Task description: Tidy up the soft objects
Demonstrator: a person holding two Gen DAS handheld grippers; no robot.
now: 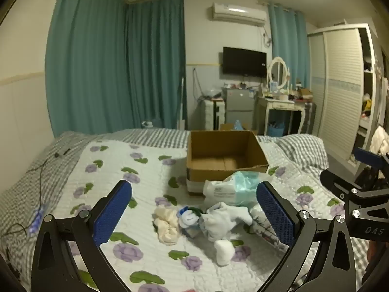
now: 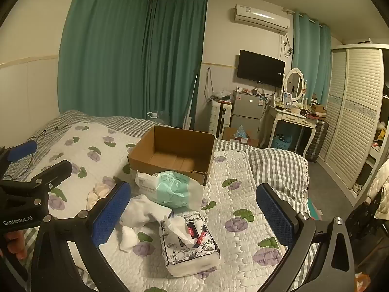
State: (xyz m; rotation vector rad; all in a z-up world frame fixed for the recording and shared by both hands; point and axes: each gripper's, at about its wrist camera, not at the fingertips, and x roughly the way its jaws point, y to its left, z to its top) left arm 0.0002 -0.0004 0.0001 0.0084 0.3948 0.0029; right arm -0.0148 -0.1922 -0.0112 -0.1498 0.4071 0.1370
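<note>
While both tongs gape empty, the floral-printed soft tissue pack (image 2: 190,242) lies low-centre between the right tongs (image 2: 193,214), its long axis running toward the lower right of the frame, with the left tongs (image 1: 194,210) over the white socks (image 1: 222,221).

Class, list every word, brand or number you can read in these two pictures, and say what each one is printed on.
"DAS": on the right gripper, seen from the left wrist.
"GenRobot.AI": on the left gripper, seen from the right wrist.
Wipes pack: print too blurred to read.
Tissue pack: red label too small to read.
Air conditioner: sticker unreadable.
</note>
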